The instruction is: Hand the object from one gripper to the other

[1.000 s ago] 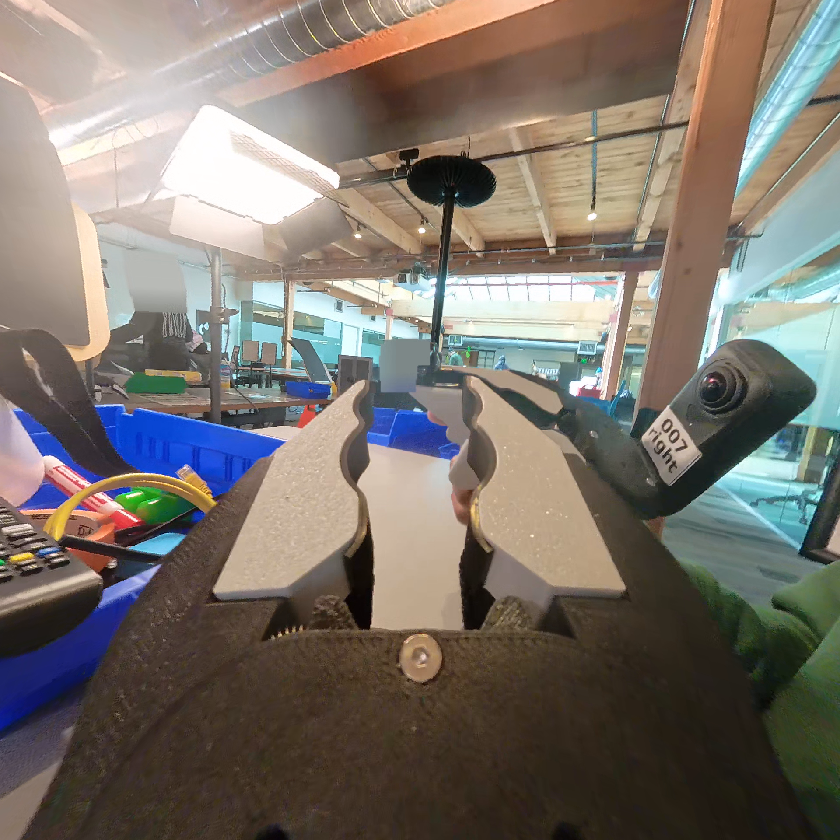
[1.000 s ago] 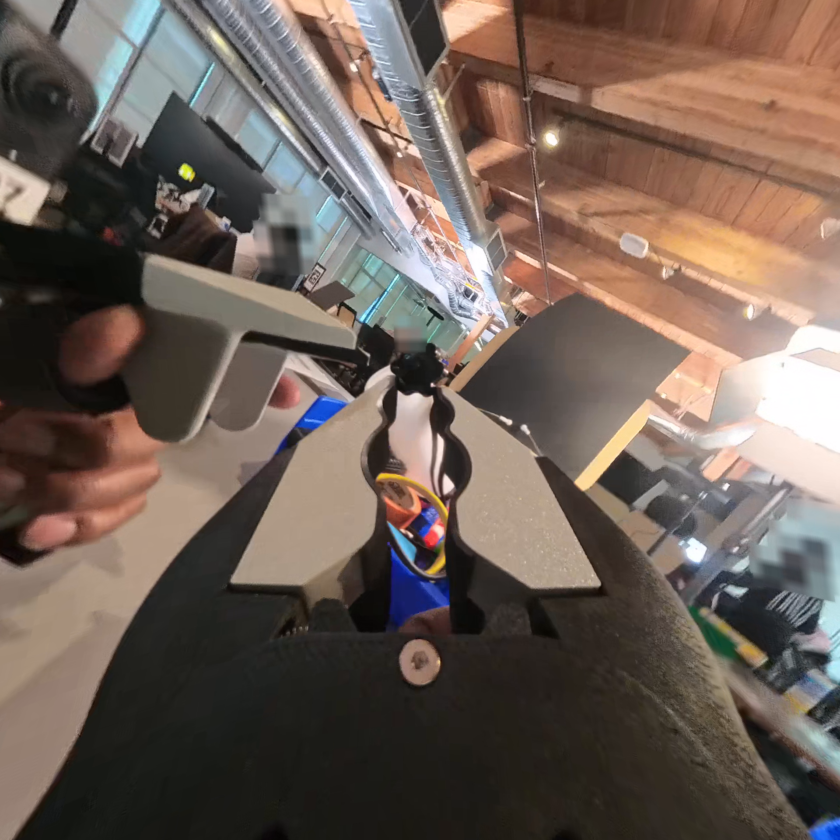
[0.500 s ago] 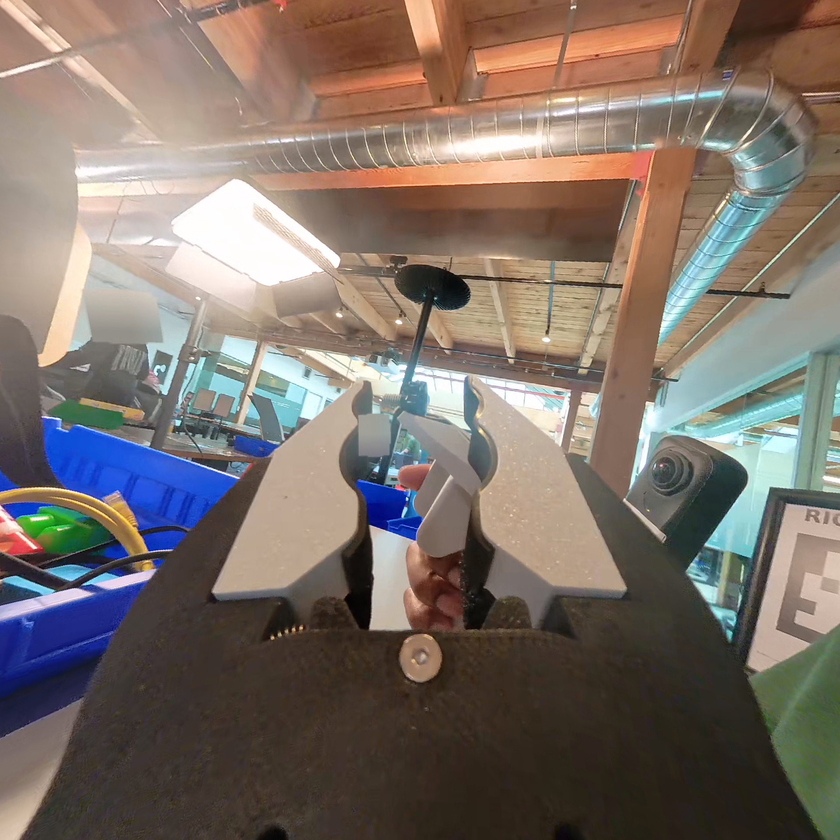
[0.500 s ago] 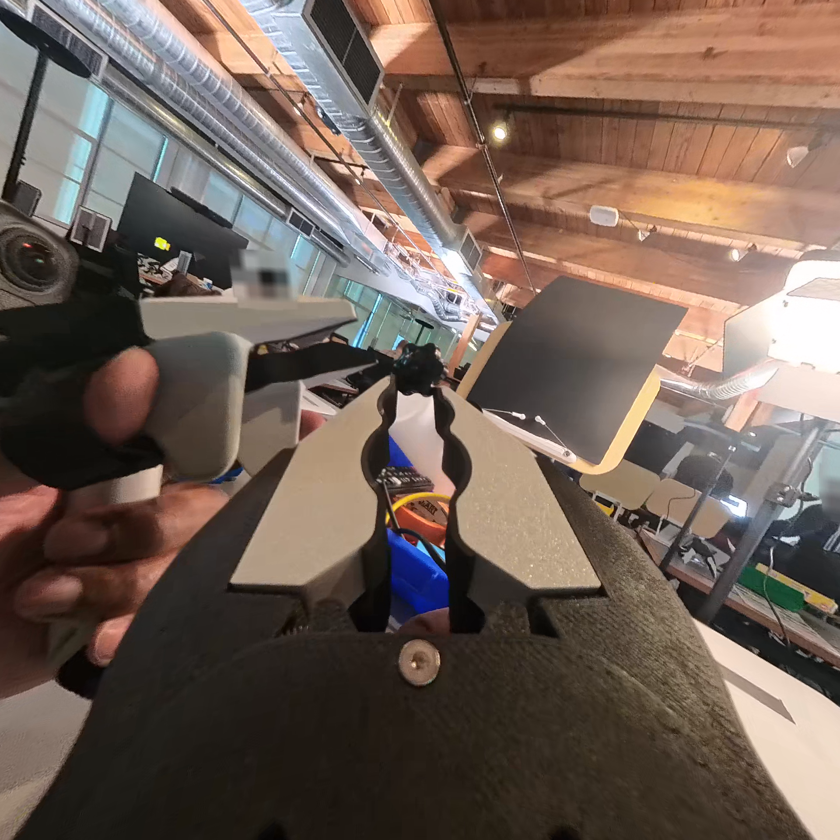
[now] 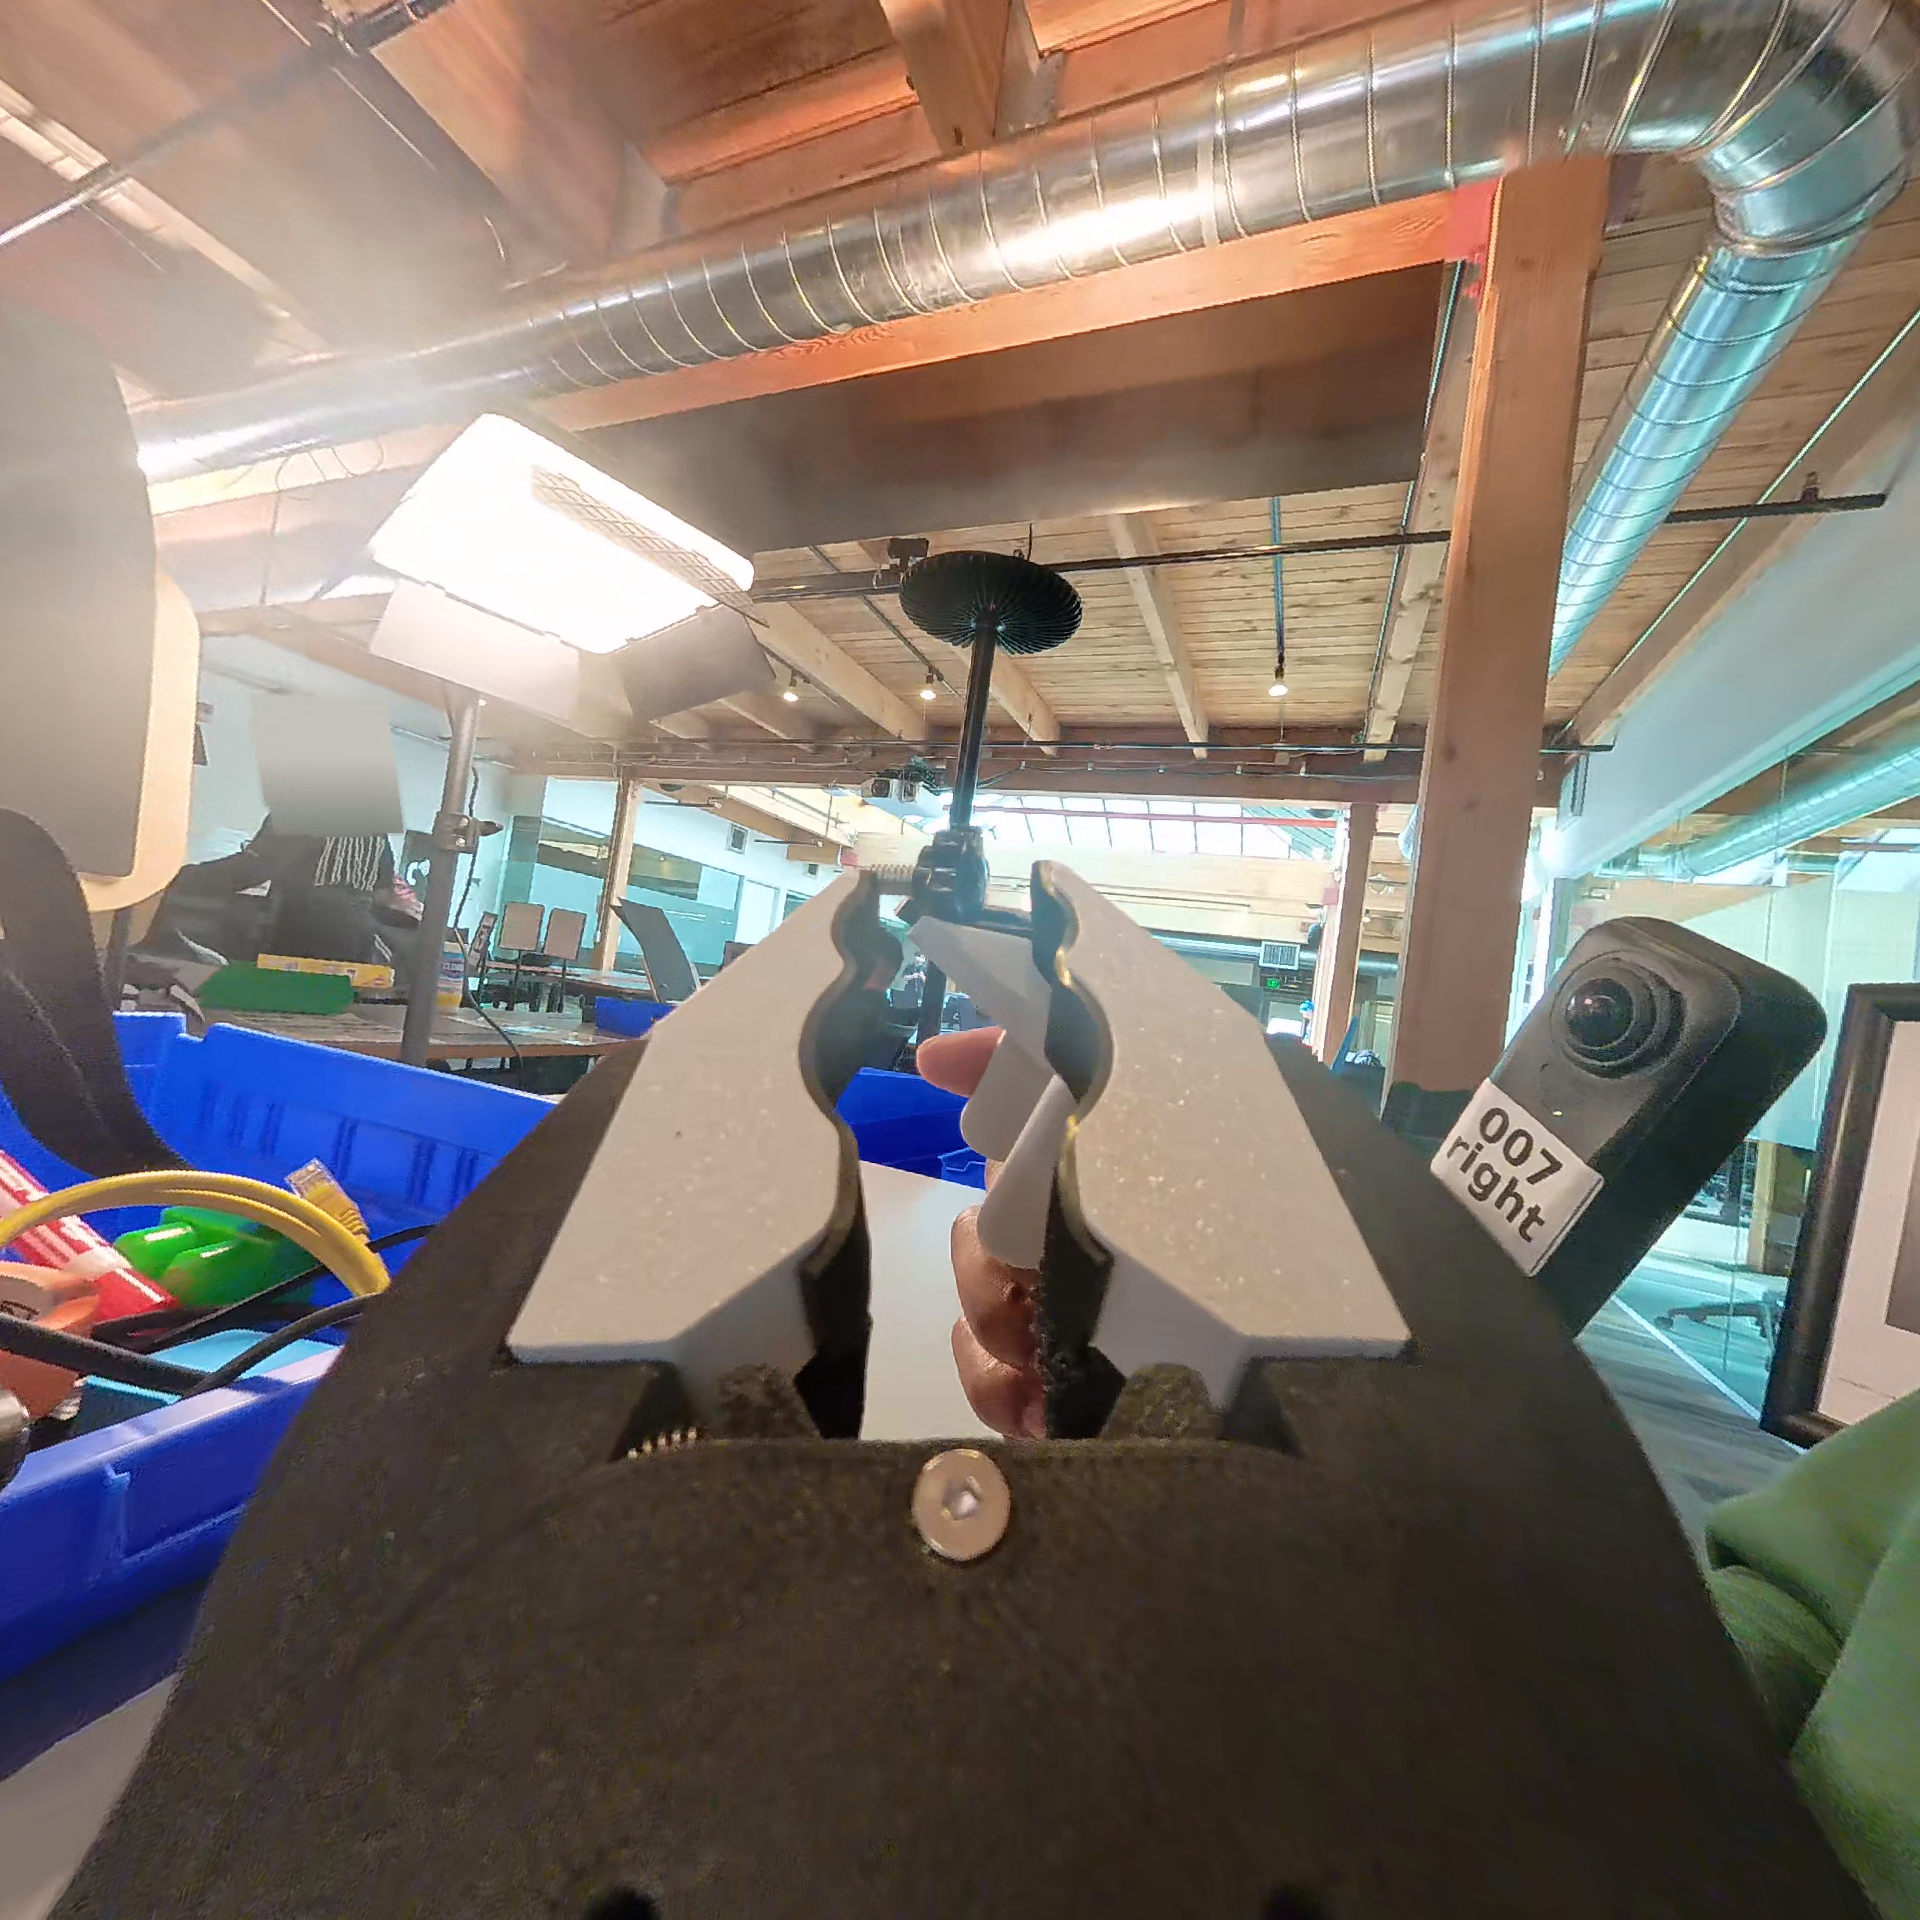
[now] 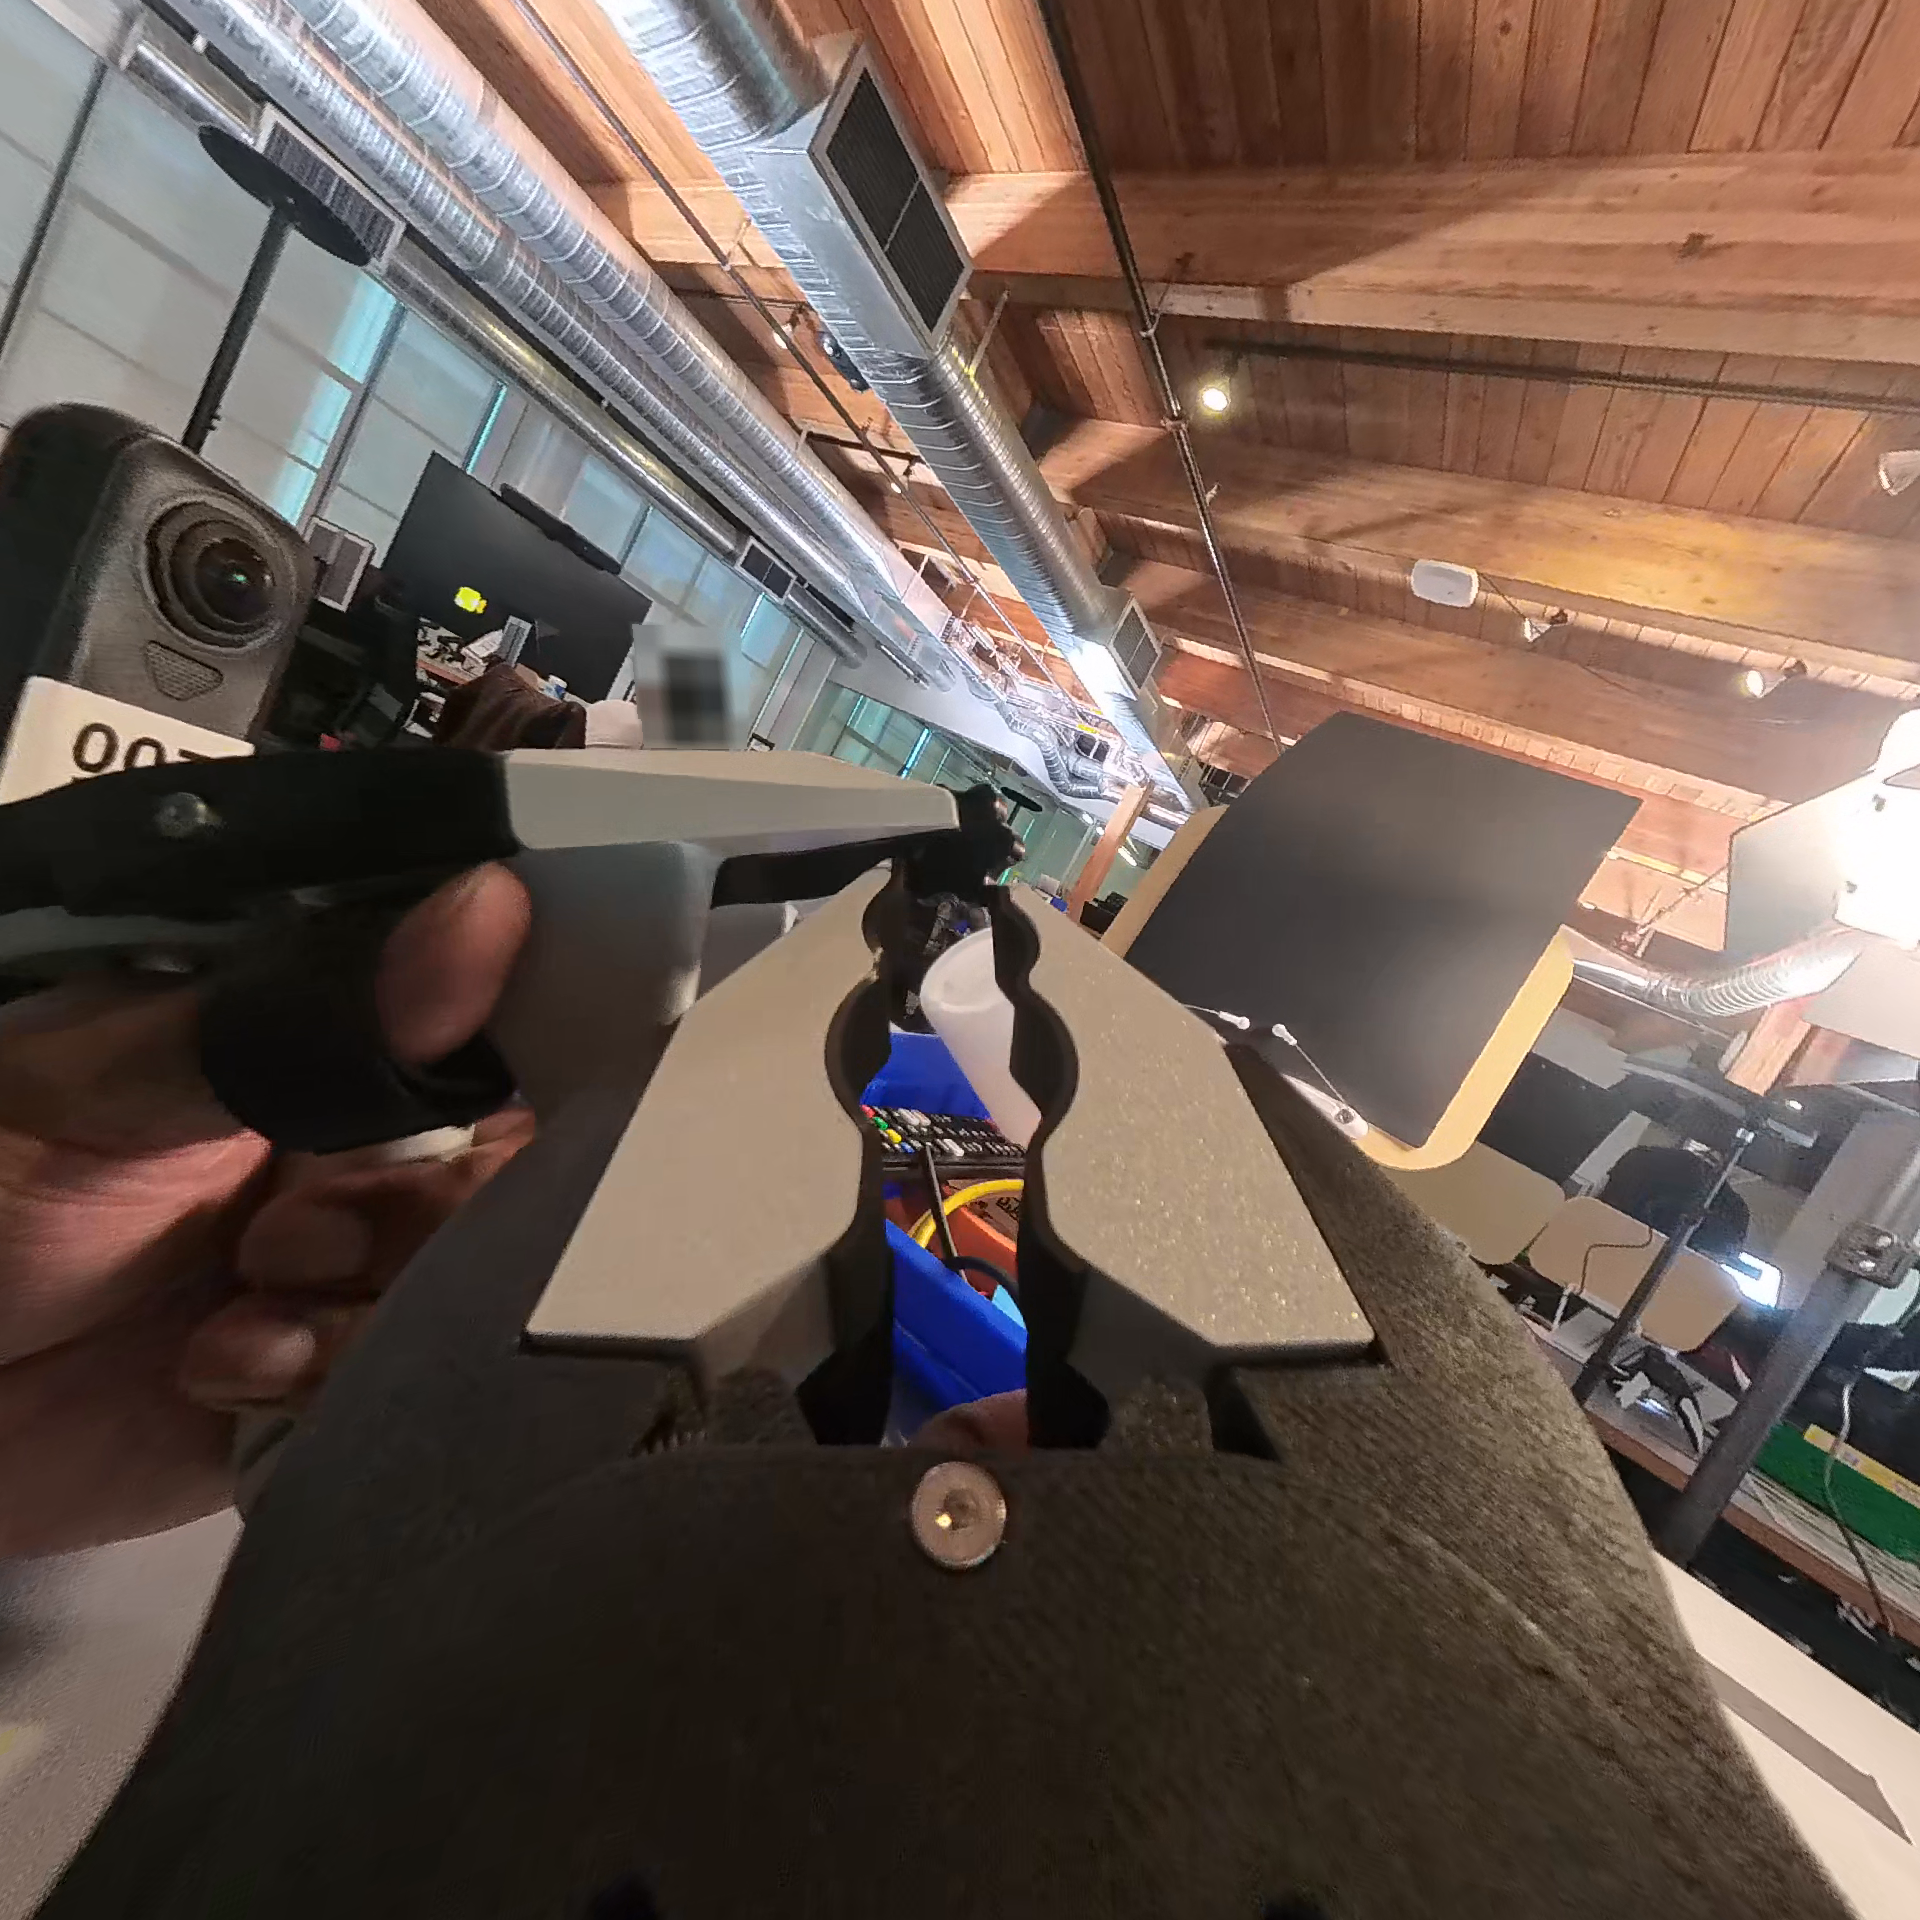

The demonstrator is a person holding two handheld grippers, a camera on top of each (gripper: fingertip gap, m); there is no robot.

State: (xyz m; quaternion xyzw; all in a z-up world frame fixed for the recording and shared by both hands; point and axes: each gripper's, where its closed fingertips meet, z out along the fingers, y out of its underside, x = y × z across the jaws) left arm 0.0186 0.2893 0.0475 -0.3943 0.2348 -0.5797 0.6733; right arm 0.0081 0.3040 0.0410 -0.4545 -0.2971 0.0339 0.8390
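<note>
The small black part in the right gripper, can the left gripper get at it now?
Probably yes. The left gripper is open, its jaws flanking the small black part at their tips. The right gripper grips it there, so room looks tight.

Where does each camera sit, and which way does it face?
Left wrist view: on the left gripper, facing forward and upward at the ceiling; a green sleeve shows.
Right wrist view: on the right gripper, tilted up at the ceiling; the hand holding the left gripper shows.
Shared: the small black object at both tips, the blue bin.
</note>
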